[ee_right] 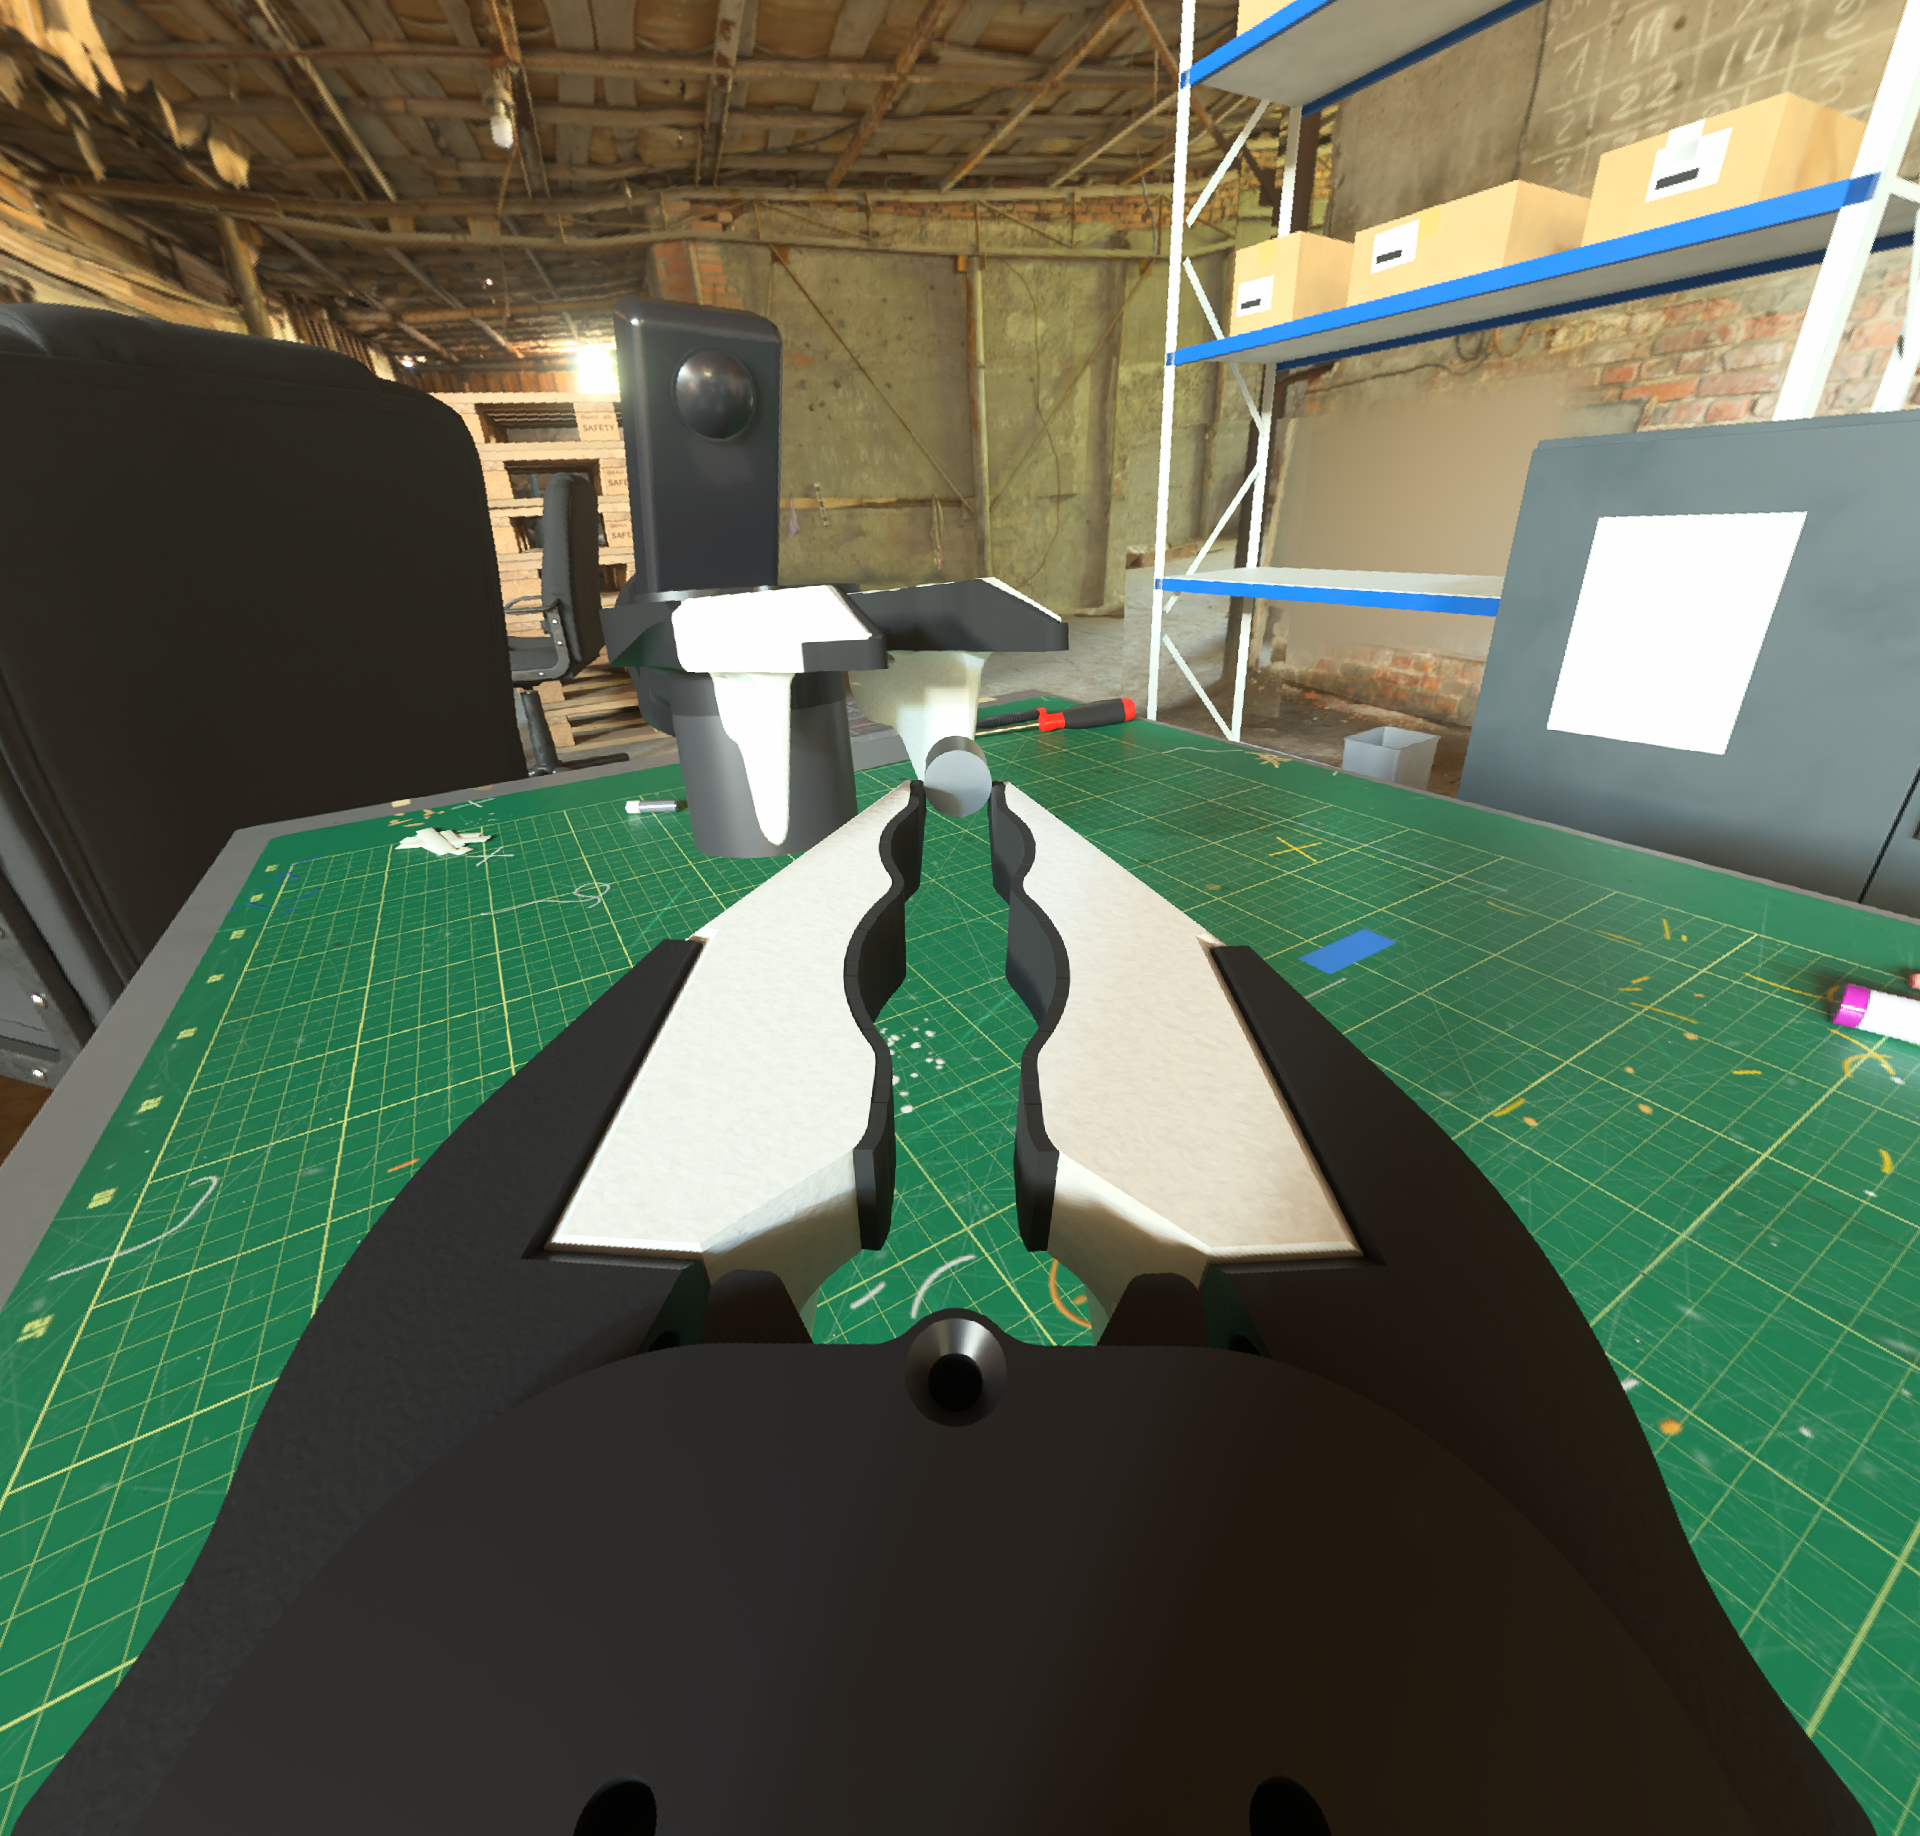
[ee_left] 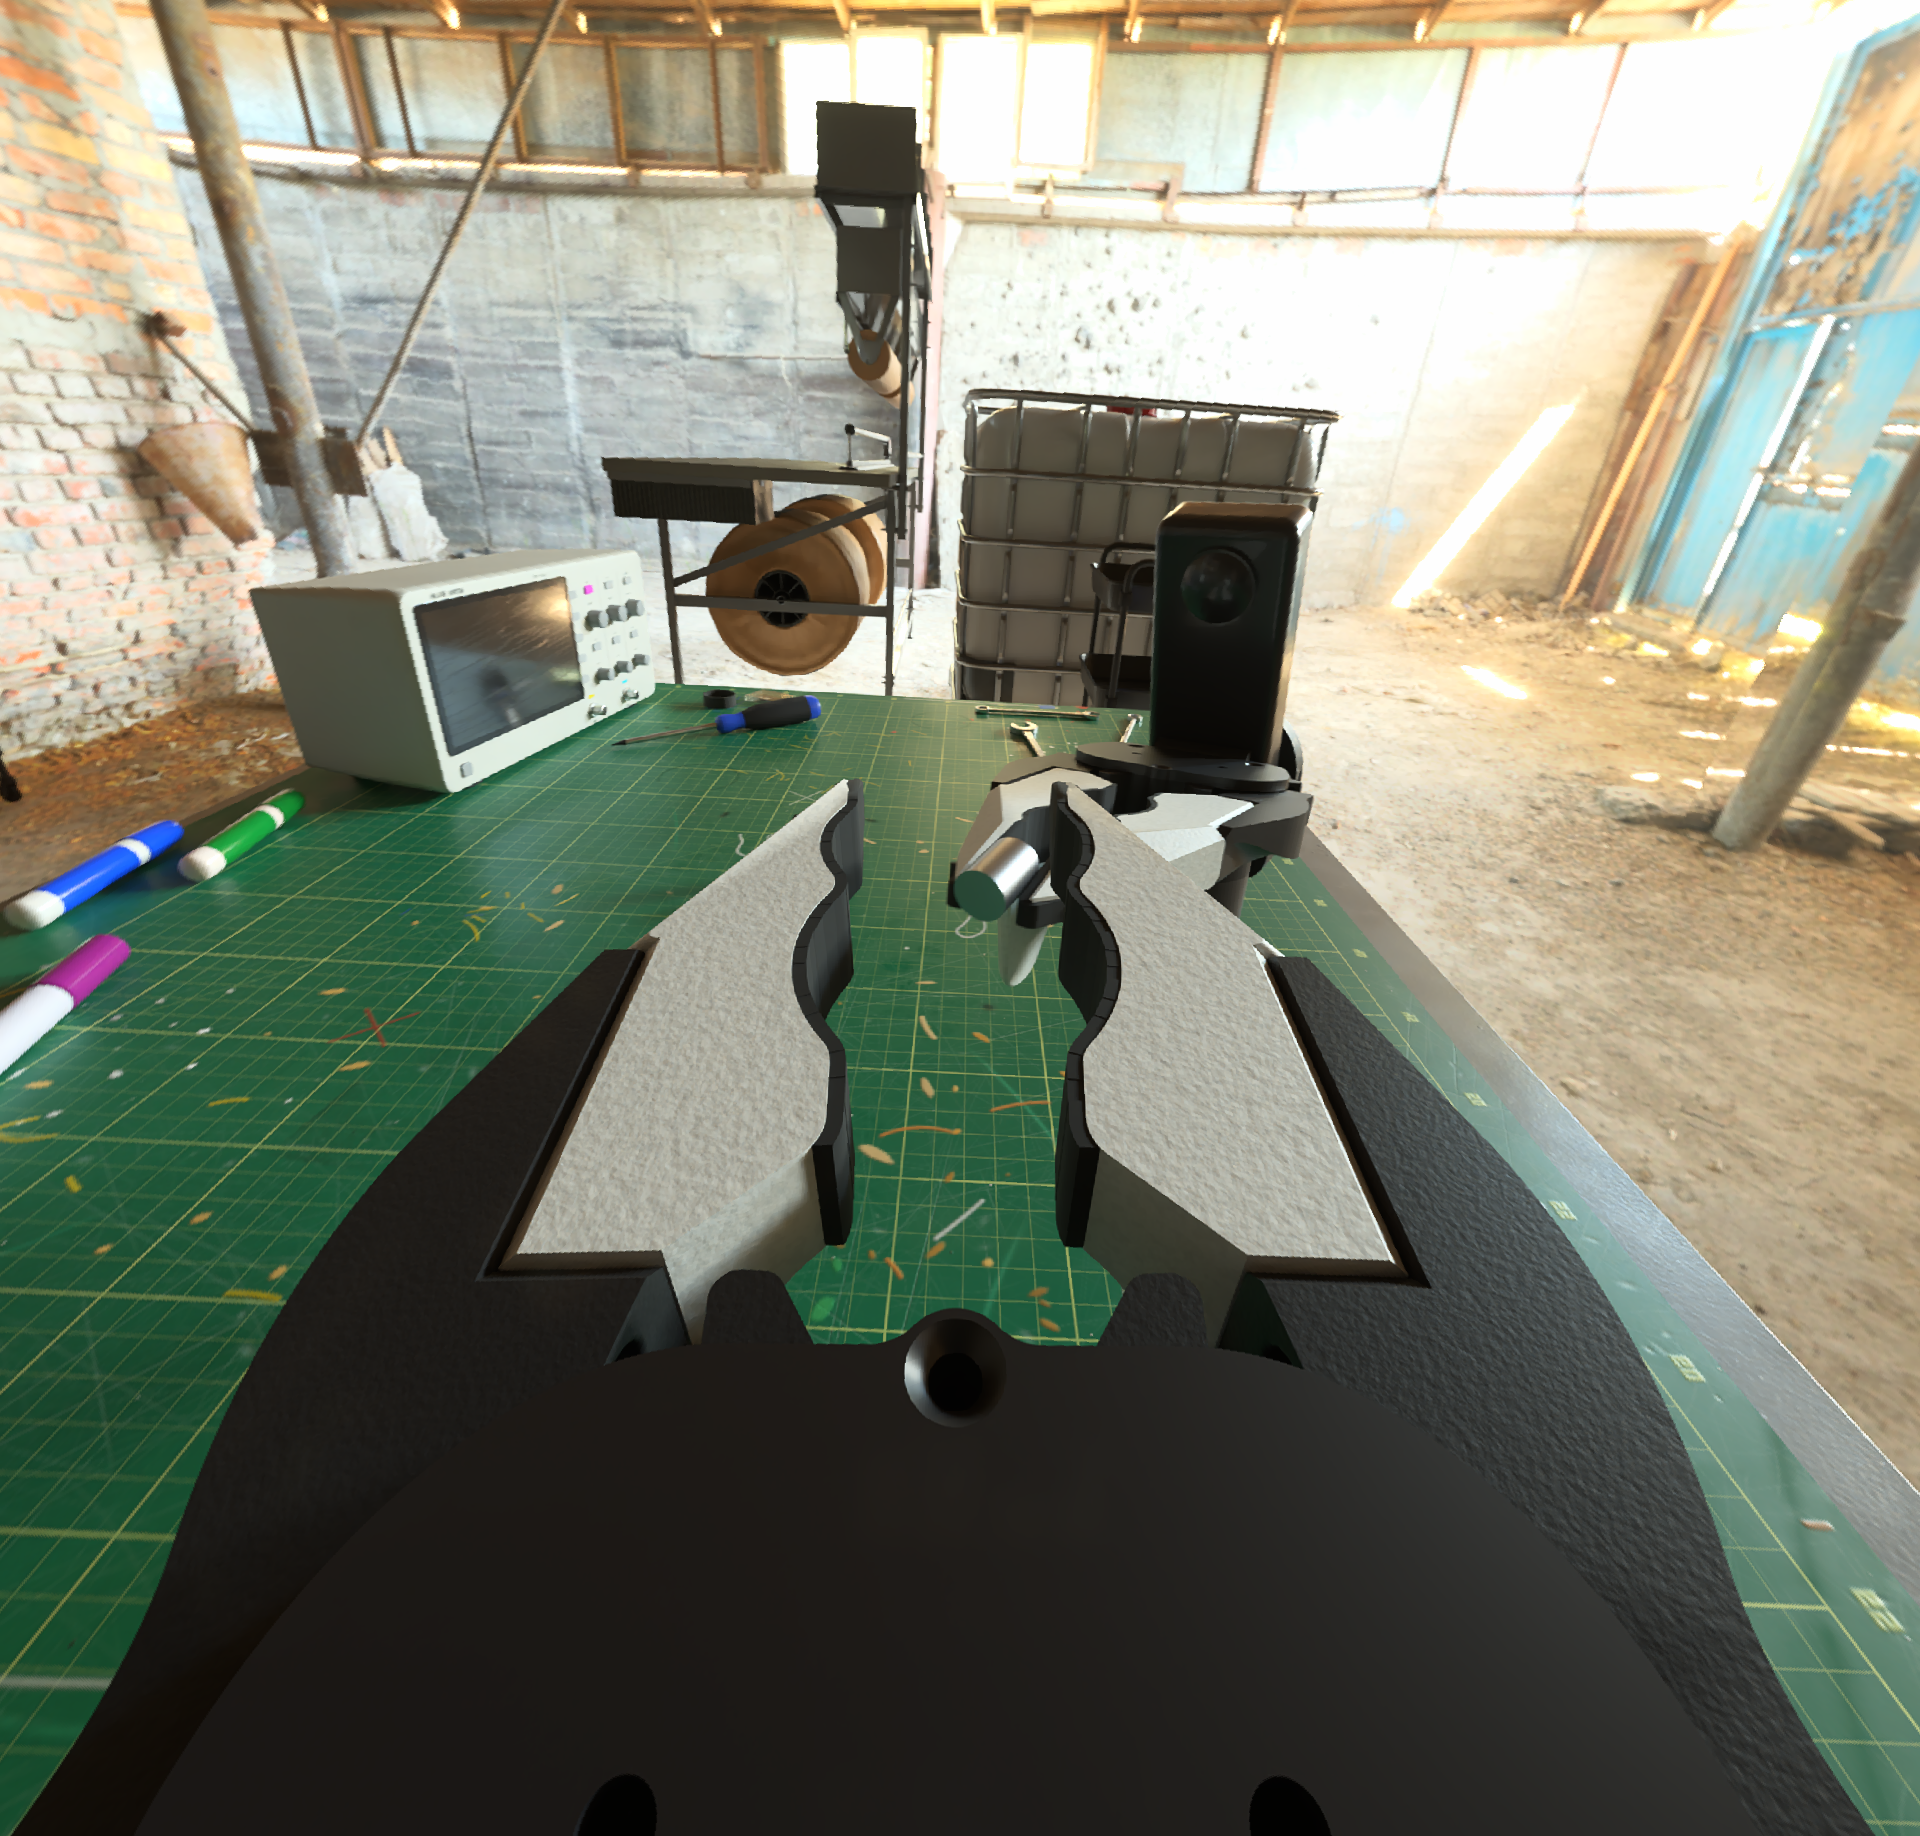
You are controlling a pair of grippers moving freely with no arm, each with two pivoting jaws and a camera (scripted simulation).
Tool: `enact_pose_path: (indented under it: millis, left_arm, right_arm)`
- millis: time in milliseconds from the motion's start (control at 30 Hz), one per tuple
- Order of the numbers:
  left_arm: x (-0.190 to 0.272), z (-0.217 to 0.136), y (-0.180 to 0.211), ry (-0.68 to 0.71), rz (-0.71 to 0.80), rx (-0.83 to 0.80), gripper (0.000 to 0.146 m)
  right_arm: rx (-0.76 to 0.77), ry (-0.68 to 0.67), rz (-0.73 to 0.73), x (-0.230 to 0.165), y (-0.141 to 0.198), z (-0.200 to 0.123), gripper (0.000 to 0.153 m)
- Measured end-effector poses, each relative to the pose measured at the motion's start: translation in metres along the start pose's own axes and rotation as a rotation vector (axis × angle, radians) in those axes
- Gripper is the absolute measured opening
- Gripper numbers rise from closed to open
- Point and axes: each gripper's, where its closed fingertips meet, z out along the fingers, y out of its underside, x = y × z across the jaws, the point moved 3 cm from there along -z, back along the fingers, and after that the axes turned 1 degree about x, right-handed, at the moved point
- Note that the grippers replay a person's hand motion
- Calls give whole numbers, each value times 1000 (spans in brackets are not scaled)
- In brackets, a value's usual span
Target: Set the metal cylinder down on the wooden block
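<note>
1. Right gripper (ee_right: 956,795): fingers drawn narrow, tips closed on the metal cylinder (ee_right: 956,780), gripped at the very tips w/ one flat end facing back at the cam. Prob. a tip hold so the fingers don't foul the target when it's lowered.
2. Cylinder looks lifted clear of the green mat (ee_left: 416,1059), not resting on anything.
3. Left gripper (ee_left: 956,794): fingers spread wide, nothing between them. It hangs just beside the cylinder – seems to be standing by, not sharing the load.
4. Wooden block: not visible in either view, so can't say where the set-down spot is or how far off. Task looks mid-carry.
5. Left wrist view only: the cylinder's length, lying roughly level and poking out past the right gripper's fingertips; also an oscilloscope (ee_left: 447,664), markers (ee_left: 239,836) and a blue-handled screwdriver (ee_left: 769,714) on the far side.
6. Right wrist view only: how snug the tips sit on the cylinder – plus a red-handled screwdriver (ee_right: 1081,716) at the mat's far edge and shelving w/ boxes (ee_right: 1455,238) behind.
</note>
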Motion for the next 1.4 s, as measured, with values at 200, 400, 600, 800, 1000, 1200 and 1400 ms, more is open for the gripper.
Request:
enact_pose_path:
  millis: [200, 400, 600, 800, 1000, 1200, 1400]
  left_arm:
    - [5, 5, 0, 7, 23, -21, 40]
    - [4, 3, -3, -12, 25, -9, 43]
    - [-2, 2, 2, -42, 30, -43, 44]
    - [-15, -14, -2, -145, 55, -70, 41]
    - [2, 5, -1, -22, 16, -20, 44]
    - [-6, 6, 9, -52, 4, -41, 47]
    - [-17, -11, 5, -109, -3, -35, 45]
  right_arm:
    - [4, 3, -2, 0, -1, -1, 12]
    - [-3, -4, -3, -1, 1, 1, 12]
    - [-7, -8, -5, -2, 2, 2, 12]
    - [10, 3, 11, 2, 0, -1, 12]
    - [-3, 0, 3, -1, 2, 2, 12]
    - [-5, 14, -1, 0, 1, 1, 12]
    - [-1, 13, -3, 2, 1, -1, 12]
